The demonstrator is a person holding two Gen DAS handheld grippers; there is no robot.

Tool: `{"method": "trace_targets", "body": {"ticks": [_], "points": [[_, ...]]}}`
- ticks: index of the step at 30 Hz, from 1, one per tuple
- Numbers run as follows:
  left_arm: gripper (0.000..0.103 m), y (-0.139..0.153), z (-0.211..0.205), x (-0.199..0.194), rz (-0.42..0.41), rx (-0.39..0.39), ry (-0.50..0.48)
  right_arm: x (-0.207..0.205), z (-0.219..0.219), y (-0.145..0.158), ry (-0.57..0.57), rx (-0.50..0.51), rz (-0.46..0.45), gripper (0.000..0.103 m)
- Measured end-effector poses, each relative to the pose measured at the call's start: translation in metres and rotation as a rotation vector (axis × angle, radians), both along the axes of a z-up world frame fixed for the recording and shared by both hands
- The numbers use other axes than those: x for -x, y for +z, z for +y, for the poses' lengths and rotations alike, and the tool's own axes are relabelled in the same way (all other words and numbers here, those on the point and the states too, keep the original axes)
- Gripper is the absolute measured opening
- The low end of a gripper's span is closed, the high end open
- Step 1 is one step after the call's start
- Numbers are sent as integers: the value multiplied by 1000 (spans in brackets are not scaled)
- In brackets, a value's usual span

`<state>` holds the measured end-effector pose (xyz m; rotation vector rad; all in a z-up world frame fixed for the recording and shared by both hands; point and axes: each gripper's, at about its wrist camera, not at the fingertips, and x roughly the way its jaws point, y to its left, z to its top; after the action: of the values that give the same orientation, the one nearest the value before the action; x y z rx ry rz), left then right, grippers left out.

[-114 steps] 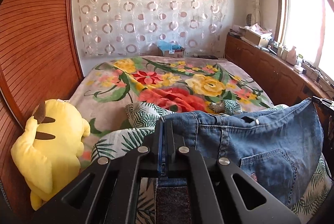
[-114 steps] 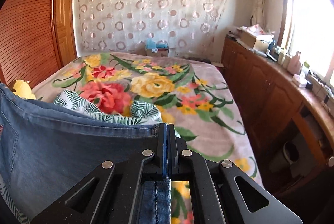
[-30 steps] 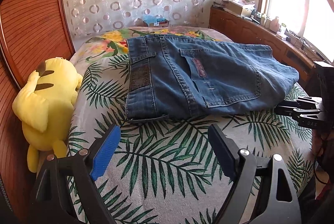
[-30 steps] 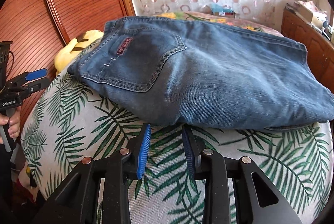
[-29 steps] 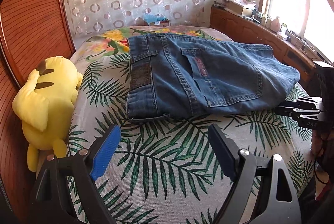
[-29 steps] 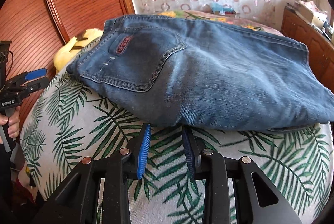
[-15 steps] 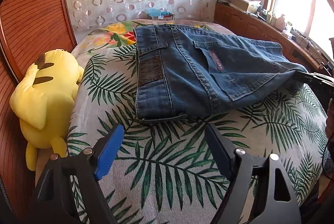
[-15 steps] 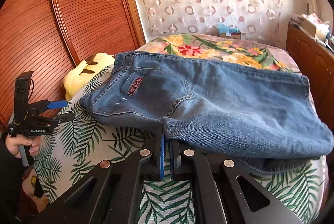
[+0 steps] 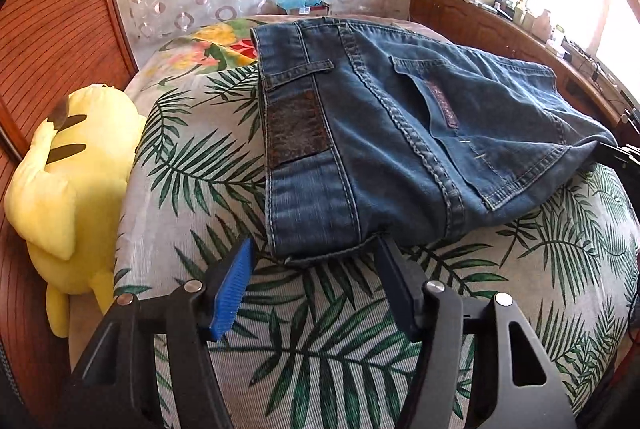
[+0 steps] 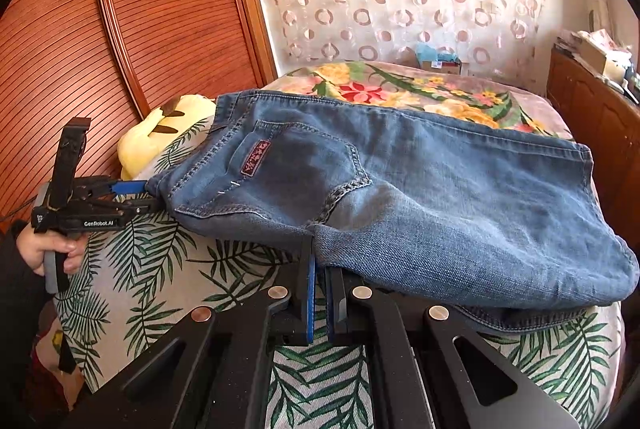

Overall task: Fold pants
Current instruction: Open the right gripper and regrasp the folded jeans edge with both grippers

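Half a second on, the left gripper (image 9: 314, 271) has closed in on the near waistband corner of the blue denim pants (image 9: 404, 133), its jaws now spread wide on either side of the hem but not yet pinching it, while the right gripper (image 10: 318, 271) keeps its jaws pressed together on the seat-and-crotch fold along the garment's near edge. Already doubled leg on leg, the pants lie across the palm-leaf printed bedcover (image 9: 312, 341), back pocket and brown leather waistband patch (image 9: 298, 129) facing up, with the leg ends trailing toward the bed's far side near the wooden cabinet (image 10: 592, 109). A yellow plush toy (image 9: 68, 181) sits beside the slatted wooden wardrobe door (image 10: 132, 9), clear of the work. Doing this step well appears to mean sliding the left jaws fully over both layers of waistband before closing, so no layer slips free; then both hands should probably lift together at an even height and carry the waist end over toward the leg ends, keeping the cloth taut between the two grips. Uneven lifting would likely skew the fold or drag the bedcover into wrinkles.
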<state>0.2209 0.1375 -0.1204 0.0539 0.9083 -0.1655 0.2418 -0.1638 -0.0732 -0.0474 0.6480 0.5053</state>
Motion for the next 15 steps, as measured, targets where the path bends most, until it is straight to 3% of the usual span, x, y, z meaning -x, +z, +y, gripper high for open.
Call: {"method": "trace_targets", "body": {"ticks": [6, 15], "points": [[62, -1, 1, -7, 8, -1, -5, -1, 3, -7, 7, 29, 15, 3], [26, 8, -10, 1, -34, -8, -54, 1, 3, -14, 12, 40, 23, 3]]}}
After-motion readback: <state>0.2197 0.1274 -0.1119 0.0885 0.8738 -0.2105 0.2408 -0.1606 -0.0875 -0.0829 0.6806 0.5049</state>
